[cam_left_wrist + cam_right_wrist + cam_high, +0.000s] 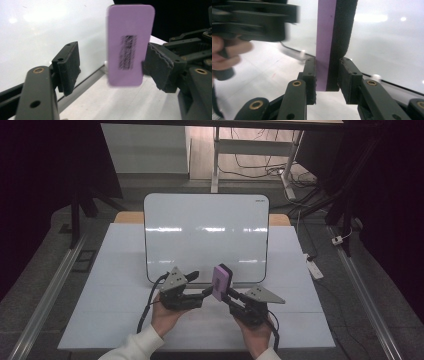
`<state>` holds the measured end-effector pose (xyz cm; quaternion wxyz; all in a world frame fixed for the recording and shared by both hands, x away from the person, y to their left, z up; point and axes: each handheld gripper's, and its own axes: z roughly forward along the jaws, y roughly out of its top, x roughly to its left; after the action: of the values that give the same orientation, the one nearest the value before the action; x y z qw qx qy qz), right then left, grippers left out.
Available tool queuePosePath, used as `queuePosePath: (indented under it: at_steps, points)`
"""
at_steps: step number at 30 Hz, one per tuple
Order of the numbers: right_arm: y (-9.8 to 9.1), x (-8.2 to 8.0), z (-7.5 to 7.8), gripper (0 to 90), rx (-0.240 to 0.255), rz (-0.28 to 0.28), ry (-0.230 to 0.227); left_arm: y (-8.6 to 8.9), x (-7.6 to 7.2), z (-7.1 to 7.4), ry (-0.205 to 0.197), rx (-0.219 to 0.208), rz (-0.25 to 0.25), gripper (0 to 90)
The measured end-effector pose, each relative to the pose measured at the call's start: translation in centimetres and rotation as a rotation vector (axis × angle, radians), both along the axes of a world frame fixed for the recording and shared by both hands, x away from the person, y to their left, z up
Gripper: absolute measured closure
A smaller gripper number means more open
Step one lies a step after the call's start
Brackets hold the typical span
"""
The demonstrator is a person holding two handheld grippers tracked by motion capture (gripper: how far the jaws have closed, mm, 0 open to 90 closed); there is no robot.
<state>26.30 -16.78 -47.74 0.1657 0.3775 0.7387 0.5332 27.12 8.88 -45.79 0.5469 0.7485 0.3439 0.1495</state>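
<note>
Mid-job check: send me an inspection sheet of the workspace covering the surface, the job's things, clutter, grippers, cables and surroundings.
Surface: white table top, bare around the work.
Job's things: purple eraser with black felt backing, held upright; whiteboard wiped clean, propped behind it.
Clutter: nothing seen.
Grippers: right hand-held gripper clamped on the eraser's lower end; left hand-held gripper open, its pads apart from the eraser.
Cables: black lead trails from the left hand-held gripper; loose wires on the floor beyond the table.
Surroundings: desk frame behind, power strip on the floor at right.
</note>
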Motion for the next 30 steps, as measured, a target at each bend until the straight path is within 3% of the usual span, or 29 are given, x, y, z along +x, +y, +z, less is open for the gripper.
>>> queuePosePath:
  at_steps: [3, 7, 13, 30]
  points:
    - [-1.1, 0.1, 0.4, 68.0, -0.008, -0.039, -0.008, 1.4, -0.3, 0.3, -0.005, 0.01, 0.021, 28.7]
    - [-2.7, 0.2, 1.1, 68.0, -0.029, -0.1, -0.032, 3.4, -0.9, 0.4, -0.008, 0.057, 0.066, 27.8]
    - [-5.2, 0.2, 1.8, 67.9, -0.036, -0.173, -0.046, 6.0, -1.3, -0.3, 0.033, 0.102, 0.098, 27.8]
    - [-7.8, 1.2, 2.2, 67.7, -0.113, -0.264, -0.052, 12.2, -3.2, -3.2, 0.136, 0.157, 0.205, 28.8]
